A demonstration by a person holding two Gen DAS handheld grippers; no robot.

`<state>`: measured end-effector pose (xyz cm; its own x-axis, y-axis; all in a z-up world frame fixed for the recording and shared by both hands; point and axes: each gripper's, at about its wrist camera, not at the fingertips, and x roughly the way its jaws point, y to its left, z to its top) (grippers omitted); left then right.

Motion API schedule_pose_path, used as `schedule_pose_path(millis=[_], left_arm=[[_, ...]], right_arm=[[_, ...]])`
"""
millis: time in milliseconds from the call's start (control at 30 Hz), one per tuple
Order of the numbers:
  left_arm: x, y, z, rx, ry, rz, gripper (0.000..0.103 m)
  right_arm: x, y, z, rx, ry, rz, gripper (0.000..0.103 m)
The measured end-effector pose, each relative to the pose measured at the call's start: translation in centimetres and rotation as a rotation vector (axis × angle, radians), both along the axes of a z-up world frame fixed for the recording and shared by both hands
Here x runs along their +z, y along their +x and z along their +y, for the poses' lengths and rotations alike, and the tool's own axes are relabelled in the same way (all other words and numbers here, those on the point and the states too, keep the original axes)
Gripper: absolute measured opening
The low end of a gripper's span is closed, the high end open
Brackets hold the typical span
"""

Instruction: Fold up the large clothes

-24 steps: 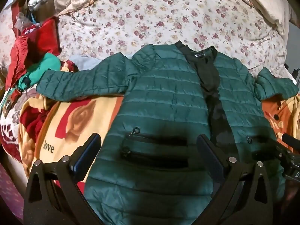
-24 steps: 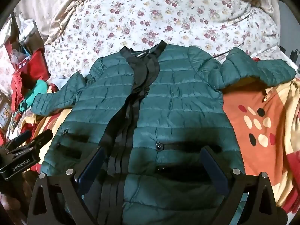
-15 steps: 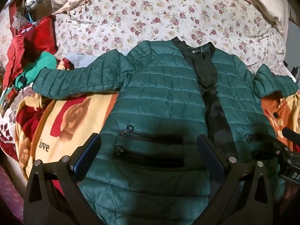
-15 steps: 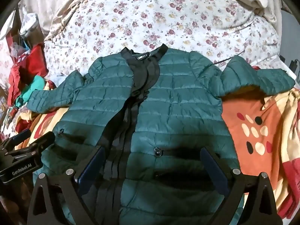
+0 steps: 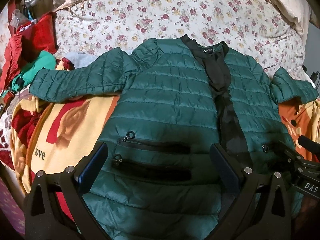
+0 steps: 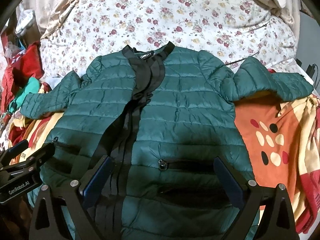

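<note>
jacket [image 5: 170, 104] flat under both tongs | left tongs [image 5: 160, 168] apart | right tongs [image 6: 164, 178] apart

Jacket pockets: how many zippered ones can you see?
4. Two stacked on one front panel, two on the other. More may be hidden.

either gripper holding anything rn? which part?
Nothing held. Left gripper and right gripper both stand open above the dark green quilted puffer jacket, pads clear of the fabric.
</note>
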<state>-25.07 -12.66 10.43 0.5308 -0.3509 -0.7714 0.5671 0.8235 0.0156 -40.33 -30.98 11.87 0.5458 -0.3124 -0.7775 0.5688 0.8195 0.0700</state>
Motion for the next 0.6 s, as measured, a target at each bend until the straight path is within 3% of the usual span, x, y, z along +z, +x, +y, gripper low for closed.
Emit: schedule_pose_path(millis=[600], left_arm=[[-1.3,0.7,-0.5,-0.001,0.014,0.035,0.102]], right_arm=[[-1.1,1.4,-0.8,-0.014,-0.001,0.068,0.1]])
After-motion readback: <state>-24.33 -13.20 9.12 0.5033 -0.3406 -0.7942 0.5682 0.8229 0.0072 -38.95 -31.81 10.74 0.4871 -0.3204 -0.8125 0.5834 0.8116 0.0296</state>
